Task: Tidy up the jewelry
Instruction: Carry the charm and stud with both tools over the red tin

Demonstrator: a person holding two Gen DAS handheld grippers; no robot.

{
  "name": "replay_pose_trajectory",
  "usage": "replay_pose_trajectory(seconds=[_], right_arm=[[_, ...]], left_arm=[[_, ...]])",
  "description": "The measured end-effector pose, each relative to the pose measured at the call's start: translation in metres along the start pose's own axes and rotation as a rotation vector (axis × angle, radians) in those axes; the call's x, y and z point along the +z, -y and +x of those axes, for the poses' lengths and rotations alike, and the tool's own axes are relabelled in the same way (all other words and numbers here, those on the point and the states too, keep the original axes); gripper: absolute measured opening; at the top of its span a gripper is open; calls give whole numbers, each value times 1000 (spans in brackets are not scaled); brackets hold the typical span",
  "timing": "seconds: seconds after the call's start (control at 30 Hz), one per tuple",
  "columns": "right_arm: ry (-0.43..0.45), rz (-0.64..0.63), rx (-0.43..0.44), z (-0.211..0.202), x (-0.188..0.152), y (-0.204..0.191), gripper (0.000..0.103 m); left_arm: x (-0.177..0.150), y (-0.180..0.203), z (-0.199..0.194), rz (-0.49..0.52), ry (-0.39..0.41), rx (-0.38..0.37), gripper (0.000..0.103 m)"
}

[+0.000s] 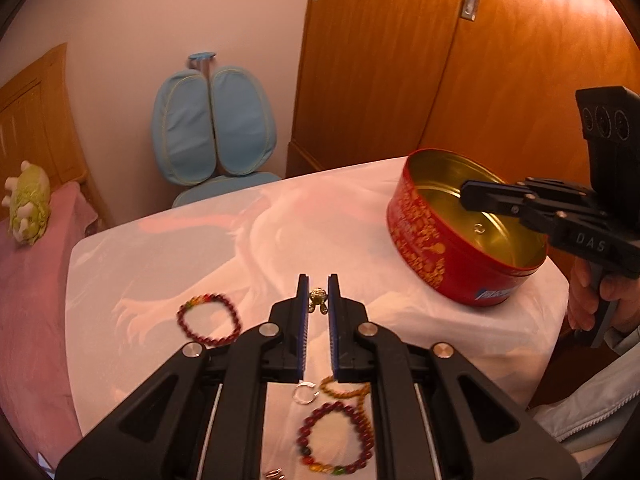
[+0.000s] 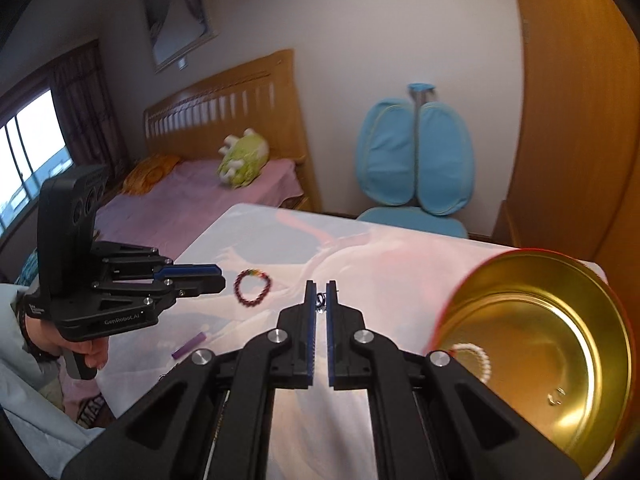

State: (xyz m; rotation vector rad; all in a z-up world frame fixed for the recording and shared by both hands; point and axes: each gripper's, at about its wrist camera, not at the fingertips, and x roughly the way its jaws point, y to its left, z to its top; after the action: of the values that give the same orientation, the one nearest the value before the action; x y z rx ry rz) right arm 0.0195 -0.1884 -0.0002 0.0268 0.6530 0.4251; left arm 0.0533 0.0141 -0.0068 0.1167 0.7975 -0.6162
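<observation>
Partly hidden by its own fingers, the left gripper [image 1: 318, 292] pinches a small gold charm [image 1: 317, 299]; the right gripper [image 2: 321, 298] nips something dark and tiny, too blurred to name, beside the red tin [image 2: 580, 276].

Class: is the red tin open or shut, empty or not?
Open, not empty: red tin has no lid; a pearl bracelet and small ring lie inside.

Open tablecloth [image 1: 168, 248] between bead bracelet [image 1: 209, 319] and red tin [image 1: 448, 248], seemingly bare under blur.
</observation>
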Motion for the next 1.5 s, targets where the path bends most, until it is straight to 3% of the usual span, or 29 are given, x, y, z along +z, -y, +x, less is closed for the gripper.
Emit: replay_pose_trajectory(seconds=[0.37,0.63,0.87,1.0,1.1,1.2,1.3,1.5], right_arm=[[85,178,-192,-73,-24,77,5],[63,297,-276,-99,-49,114,5],[-78,333,-299,-84,-34,146,5],[-198,349,-288,-58,-18,166,5],[-318,411,-258,-29,-10,187,5],[-472,461,-220,2,-16,204,5],[-564,453,-200,13,-30,203,5],[-627,465,-201,9,-61,201,6]], left_arm=[[51,68,29,106,-12,-91,9],[75,115,48,171,-30,-162,9],[104,150,78,292,-132,-188,9],[123,175,117,389,-259,-204,9],[131,184,151,389,-368,-194,9],[128,191,182,382,-464,-155,9],[118,191,201,329,-564,-191,9],[90,194,209,361,-619,-183,9]])
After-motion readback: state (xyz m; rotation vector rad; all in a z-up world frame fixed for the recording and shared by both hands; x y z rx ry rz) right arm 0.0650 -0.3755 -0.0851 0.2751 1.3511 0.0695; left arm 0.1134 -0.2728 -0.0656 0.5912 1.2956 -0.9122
